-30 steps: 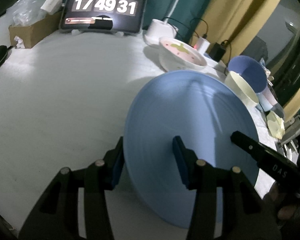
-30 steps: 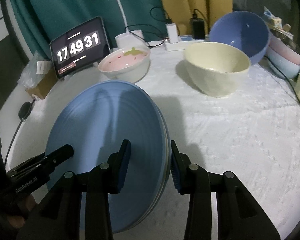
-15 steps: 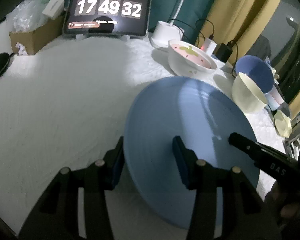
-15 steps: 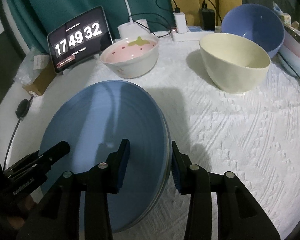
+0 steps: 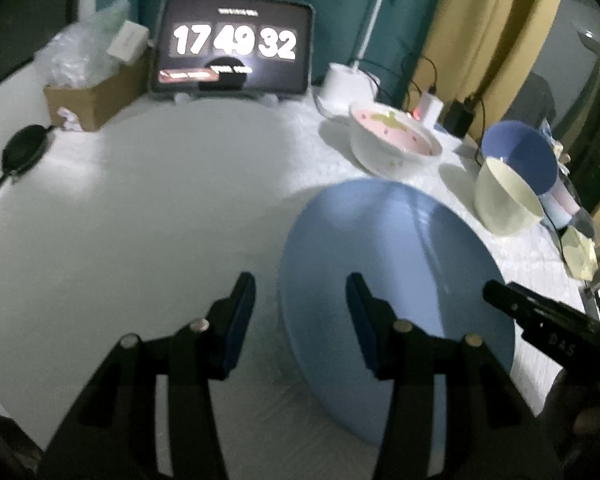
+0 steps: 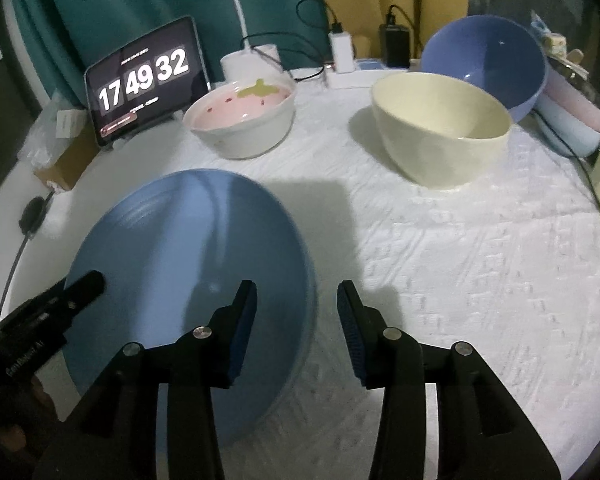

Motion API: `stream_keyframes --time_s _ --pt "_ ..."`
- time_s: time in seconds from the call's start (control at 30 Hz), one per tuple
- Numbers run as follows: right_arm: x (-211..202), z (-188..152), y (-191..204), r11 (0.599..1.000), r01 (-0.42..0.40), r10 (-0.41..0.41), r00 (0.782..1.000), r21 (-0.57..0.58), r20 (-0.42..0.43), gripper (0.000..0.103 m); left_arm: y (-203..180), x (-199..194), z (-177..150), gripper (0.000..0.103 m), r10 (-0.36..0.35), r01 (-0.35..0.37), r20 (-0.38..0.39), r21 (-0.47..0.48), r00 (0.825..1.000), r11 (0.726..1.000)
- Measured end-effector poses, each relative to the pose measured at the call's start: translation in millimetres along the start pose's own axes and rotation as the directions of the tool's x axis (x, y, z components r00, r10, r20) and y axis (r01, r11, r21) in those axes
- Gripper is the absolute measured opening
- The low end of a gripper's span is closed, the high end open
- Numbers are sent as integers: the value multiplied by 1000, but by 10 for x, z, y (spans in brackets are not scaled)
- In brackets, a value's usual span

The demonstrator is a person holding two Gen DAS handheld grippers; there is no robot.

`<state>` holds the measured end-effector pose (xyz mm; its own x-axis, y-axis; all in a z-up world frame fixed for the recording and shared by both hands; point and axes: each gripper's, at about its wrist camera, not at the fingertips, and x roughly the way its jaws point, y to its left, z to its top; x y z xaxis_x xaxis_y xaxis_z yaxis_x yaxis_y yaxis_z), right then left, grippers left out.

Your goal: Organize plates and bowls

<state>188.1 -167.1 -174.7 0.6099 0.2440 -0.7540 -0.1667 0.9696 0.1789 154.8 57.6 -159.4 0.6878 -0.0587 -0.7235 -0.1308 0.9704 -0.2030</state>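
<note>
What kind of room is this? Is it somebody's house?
Probably a room in a home, with a table set up for sorting dishes. A white tablecloth covers it, teal and yellow curtains hang behind, and a tablet clock stands beside a strawberry bowl.

The blue plate (image 6: 188,272) looks smooth with a soft gloss. The cream bowl (image 6: 440,136) seems glazed ceramic. The white tablecloth (image 6: 480,260) is textured cloth, matt. The box (image 5: 96,92) is cardboard.

Home: curtains (image 6: 148,8), clothed table (image 6: 460,240)
</note>
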Motion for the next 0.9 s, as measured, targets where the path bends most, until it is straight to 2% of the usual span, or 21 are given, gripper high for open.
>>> stream_keyframes --time_s 0.37,0.9 --pt "-254 -61 -163 999 18 -20 998 28 54 44 -194 -292 20 49 -11 7 81 47 997 999" --pt "-552 -121 -510 997 21 -30 993 78 112 44 -740 -398 -51 49 -94 82 74 151 993 985"
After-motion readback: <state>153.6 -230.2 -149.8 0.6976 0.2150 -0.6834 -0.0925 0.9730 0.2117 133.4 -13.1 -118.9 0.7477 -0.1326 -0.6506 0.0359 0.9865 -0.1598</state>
